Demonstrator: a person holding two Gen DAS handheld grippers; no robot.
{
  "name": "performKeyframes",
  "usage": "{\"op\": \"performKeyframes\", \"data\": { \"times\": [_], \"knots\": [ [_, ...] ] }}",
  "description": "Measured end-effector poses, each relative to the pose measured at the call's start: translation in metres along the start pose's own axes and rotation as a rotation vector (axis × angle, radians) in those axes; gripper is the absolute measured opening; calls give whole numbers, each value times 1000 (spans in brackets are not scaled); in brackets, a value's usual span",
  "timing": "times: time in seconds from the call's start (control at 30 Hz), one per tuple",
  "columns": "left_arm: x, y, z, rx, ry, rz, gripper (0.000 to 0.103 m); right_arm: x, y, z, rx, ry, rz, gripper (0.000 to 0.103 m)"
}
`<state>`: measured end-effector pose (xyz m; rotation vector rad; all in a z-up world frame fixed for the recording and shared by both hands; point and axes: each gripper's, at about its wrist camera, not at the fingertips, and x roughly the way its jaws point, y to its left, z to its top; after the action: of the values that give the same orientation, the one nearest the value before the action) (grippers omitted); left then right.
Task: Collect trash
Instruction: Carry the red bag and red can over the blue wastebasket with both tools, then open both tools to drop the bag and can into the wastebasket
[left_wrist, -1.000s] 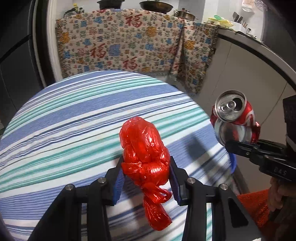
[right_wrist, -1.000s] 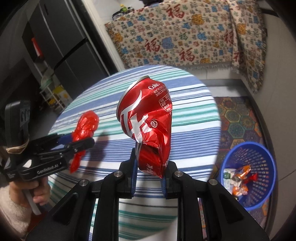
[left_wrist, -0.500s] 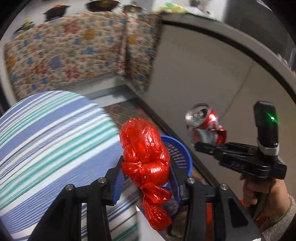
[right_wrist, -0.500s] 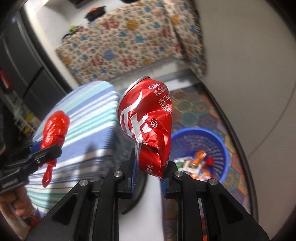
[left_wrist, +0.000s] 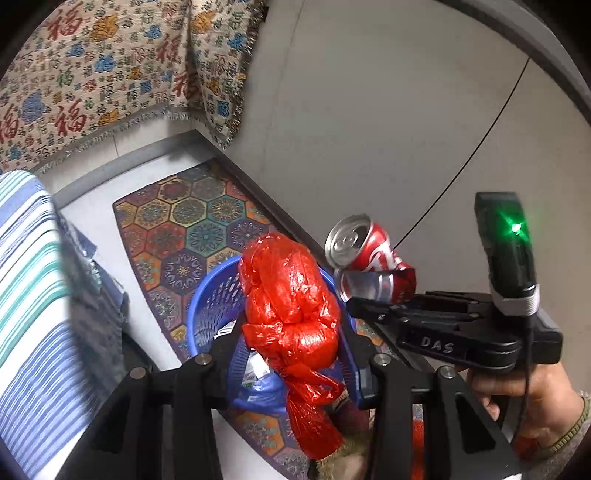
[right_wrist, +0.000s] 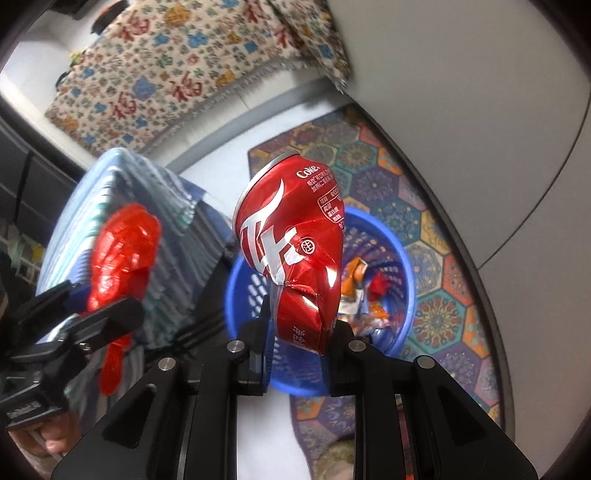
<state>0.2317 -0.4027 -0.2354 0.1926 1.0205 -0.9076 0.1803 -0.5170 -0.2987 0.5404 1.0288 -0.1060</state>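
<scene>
Left wrist view: the left gripper (left_wrist: 295, 354) is clamped on a knotted red plastic bag (left_wrist: 291, 306), both pads pressed into its sides, the tail of the bag dangling low centre. The bag blocks most of the blue basket (left_wrist: 210, 306) behind it; only the perforated left wall and a strip of the inside show, and what lies in there is hard to make out from here. At the right of the frame, the right gripper (left_wrist: 373, 310) comes in side-on, closed on a crushed red cola can (left_wrist: 369, 262), silver top turned toward the camera. A hand (left_wrist: 524, 395) holds its grip at lower right, partly cut off by the frame edge.

Right wrist view: here the right gripper (right_wrist: 301, 332) pinches the can (right_wrist: 291, 251) by its crumpled lower end, and the can covers the middle of the basket (right_wrist: 406, 266). This view does show the inside: orange and red wrappers (right_wrist: 365, 280) on the bottom, right of the can. The bag (right_wrist: 122, 254) sits at left in the left gripper (right_wrist: 99, 306), blurred, in front of the striped tablecloth (right_wrist: 92, 195). The patterned floor mat (right_wrist: 424, 236) runs under the basket, with the lower end hidden by the gripper body.
</scene>
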Motion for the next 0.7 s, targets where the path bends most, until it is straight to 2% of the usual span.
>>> {"op": "performKeyframes", "data": {
  "times": [0.07, 0.17, 0.2, 0.23, 0.27, 0.4, 0.47, 0.57, 0.63, 0.7],
  "knots": [
    [12, 2, 7, 8, 5, 1, 45, 12, -7, 3, 4, 9, -4, 20],
    [30, 3, 16, 8, 14, -7, 54, 30, -16, 3, 2, 22, 18, 25],
    [37, 5, 18, -8, 22, -11, 69, 38, -20, 3, 6, 22, 28, 35],
    [43, 9, 21, -35, 28, -17, 77, 45, -23, 2, 15, 15, 26, 69],
    [48, 12, 23, -59, 24, -21, 77, 50, -29, 0, 26, -4, 6, 90],
    [45, 8, 30, -38, -3, 14, 77, 44, -53, -6, 121, -68, -32, 90],
    [33, 2, 30, -19, -26, 38, 78, 29, -59, -4, 151, -101, -66, 102],
    [4, -7, 28, 10, -76, 62, 85, -9, -58, 0, 190, -147, -149, 103],
    [-19, -16, 23, 34, -71, 70, 97, -33, -52, 1, 191, -150, -162, 103],
    [-39, -24, 16, 57, -64, 92, 103, -66, -34, -3, 143, -165, -194, 103]
  ]
}}
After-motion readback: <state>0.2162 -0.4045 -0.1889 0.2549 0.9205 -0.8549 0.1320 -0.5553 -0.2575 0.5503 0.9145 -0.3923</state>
